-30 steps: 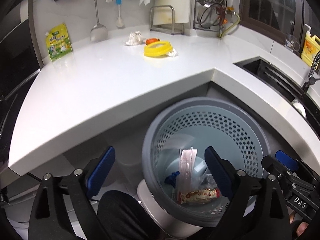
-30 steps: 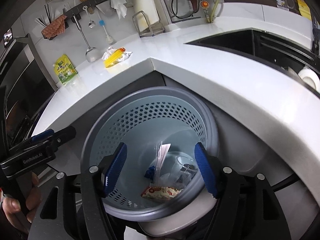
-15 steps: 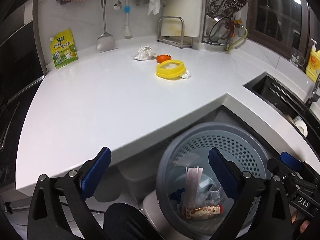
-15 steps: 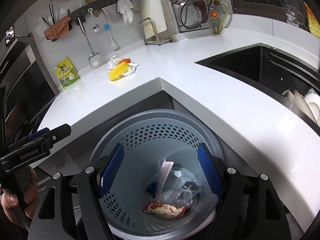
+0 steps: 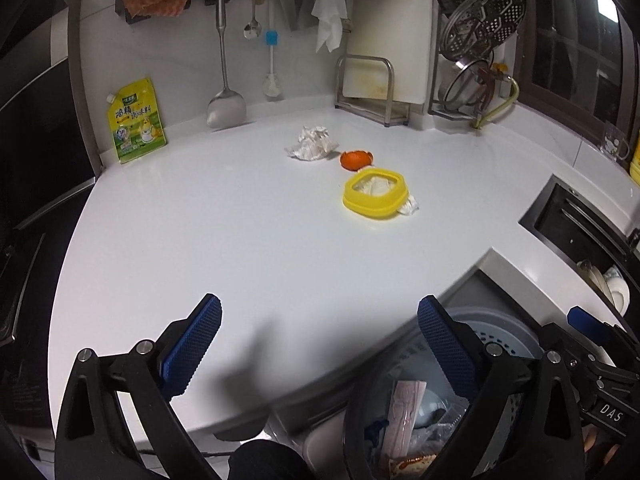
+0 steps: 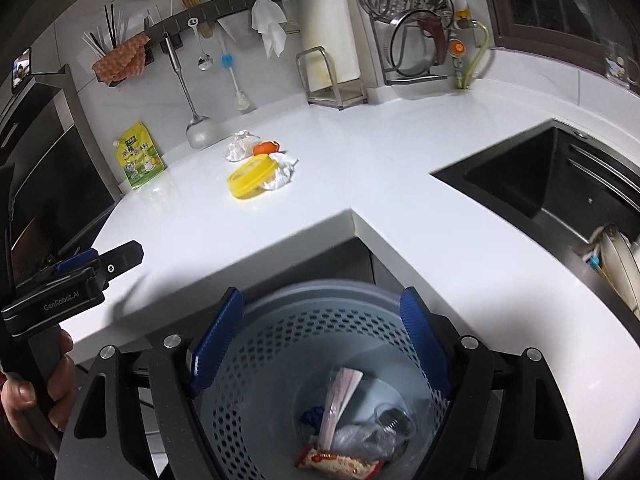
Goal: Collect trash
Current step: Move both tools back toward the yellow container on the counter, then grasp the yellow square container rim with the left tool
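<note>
Your left hand-held gripper hangs spread and empty above the glossy white bench; your right hand-held gripper, just widening, frames the perforated grey bin, gripping nothing.

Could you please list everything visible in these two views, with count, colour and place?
Counter: one, white, L-shaped.
Bin: one, grey-blue, below the counter corner, wrappers inside.
Lid: one, yellow, mid-counter, on a tissue.
Crumpled tissue: one, white, behind the lid.
Peel: one, orange, between tissue and lid.
Pouch: one, yellow-green, against the wall.
Spatula: one, steel, hanging.
Sink: one, black, at right.
Left gripper: black, blue pads, open, empty.
Right gripper: same, open over the bin; both have just been opening.
</note>
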{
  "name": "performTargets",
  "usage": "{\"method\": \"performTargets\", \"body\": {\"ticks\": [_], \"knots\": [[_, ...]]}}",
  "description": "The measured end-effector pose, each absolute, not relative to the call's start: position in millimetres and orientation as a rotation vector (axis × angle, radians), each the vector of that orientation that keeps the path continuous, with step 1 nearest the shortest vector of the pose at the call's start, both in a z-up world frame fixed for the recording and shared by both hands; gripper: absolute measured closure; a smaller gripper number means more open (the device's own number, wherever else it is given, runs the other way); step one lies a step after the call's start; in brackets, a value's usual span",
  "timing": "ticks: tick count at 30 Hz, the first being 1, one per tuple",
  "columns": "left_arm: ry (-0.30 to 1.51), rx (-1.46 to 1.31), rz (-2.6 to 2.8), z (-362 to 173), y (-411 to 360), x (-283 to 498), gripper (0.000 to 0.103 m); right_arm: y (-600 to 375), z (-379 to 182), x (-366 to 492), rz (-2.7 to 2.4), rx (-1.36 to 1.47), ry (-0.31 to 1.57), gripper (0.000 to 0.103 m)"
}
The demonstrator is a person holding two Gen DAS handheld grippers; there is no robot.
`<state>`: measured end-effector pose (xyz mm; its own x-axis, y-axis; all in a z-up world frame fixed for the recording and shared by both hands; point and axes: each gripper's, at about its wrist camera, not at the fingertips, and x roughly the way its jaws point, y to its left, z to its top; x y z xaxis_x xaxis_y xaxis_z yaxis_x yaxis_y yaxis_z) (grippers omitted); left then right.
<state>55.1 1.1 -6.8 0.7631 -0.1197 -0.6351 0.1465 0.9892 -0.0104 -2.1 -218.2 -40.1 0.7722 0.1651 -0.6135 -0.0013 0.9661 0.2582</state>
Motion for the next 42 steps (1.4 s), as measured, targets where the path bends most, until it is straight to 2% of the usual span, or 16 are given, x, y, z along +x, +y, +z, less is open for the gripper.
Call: {"method": "performTargets", "body": {"ticks": [15, 34, 42], "knots": [[0.659, 0.028, -0.131, 4.2, 5.3, 101.8, 0.006, -211.8, -32.7, 50.1, 0.123, 0.229, 0.683, 0.025], [0.747, 0.019, -0.156, -12.3, -6.9, 149.3, 0.006, -232.4, -37.6, 79.0, 0.136, 0.299, 0.704, 0.025], [0.82, 0.002, -0.248, -20.5, -35.9, 183.9, 0.006, -245.5, -35.2, 81.4, 0.135, 0.334, 0.679, 0.025]]}}
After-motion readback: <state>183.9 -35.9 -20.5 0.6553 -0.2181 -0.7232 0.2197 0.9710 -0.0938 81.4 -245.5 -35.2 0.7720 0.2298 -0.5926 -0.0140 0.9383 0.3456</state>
